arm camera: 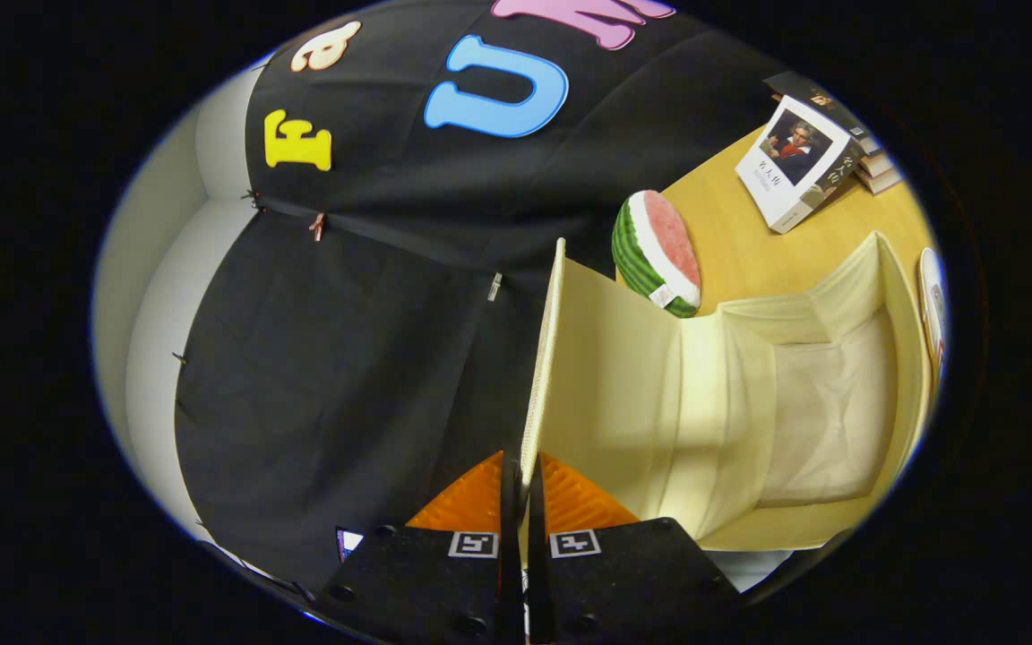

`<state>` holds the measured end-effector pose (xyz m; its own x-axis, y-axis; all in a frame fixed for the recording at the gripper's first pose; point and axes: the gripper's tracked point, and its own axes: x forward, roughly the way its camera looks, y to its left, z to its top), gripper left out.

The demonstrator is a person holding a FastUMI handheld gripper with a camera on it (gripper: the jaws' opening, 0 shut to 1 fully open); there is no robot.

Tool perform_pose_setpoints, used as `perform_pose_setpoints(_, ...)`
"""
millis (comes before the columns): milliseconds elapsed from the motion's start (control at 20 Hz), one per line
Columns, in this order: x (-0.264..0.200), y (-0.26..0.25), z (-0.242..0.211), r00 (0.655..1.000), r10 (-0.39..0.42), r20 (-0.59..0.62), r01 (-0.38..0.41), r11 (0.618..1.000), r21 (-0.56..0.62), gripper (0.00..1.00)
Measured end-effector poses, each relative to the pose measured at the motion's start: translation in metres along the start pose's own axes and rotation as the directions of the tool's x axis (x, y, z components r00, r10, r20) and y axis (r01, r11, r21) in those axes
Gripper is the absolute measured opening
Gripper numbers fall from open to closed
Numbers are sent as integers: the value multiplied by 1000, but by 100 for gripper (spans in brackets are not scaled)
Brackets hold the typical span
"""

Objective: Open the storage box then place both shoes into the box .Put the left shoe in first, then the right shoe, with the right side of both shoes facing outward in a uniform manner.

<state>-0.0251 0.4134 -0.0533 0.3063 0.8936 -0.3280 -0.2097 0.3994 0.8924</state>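
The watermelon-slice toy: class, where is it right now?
In the gripper view, the watermelon-slice toy sits on the wooden table, just behind the open storage box, between the box lid and a book.

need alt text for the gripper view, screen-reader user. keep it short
The hand-held gripper is shut on the raised lid of a cream fabric storage box, holding it open and showing the inside. Beyond the box, on the wooden table, sit a watermelon-slice toy and a stack of books.

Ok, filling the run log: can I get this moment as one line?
stage: opening box | gripper: shut on cream fabric storage box lid, raised | box interior: open, no shoes inside | behind: watermelon-slice cushion, book
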Motion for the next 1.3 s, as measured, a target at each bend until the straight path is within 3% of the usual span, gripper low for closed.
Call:
perform_pose_setpoints(300,102,-15,-47,991,-127,-49,127,992,0,6)
perform_pose_setpoints(500,130,-34,-60,980,-193,-49,192,981,-27,7)
perform_pose_setpoints(600,131,-31,-59,981,-190,-35,189,981,-34,9)
perform_pose_setpoints(650,128,-31,-56,981,-193,-21,192,980,-50,16)
perform_pose_setpoints(700,139,-34,-69,981,-194,-6,193,979,-65,58)
perform_pose_setpoints(750,117,-30,-49,981,-196,10,196,976,-92,100)
perform_pose_setpoints(1000,41,-15,-11,973,-193,124,221,933,-283,98)
perform_pose_setpoints(1150,-28,-24,19,943,-243,228,318,862,-396,98)
perform_pose_setpoints(1300,-103,-48,51,882,-323,342,455,772,-443,98)
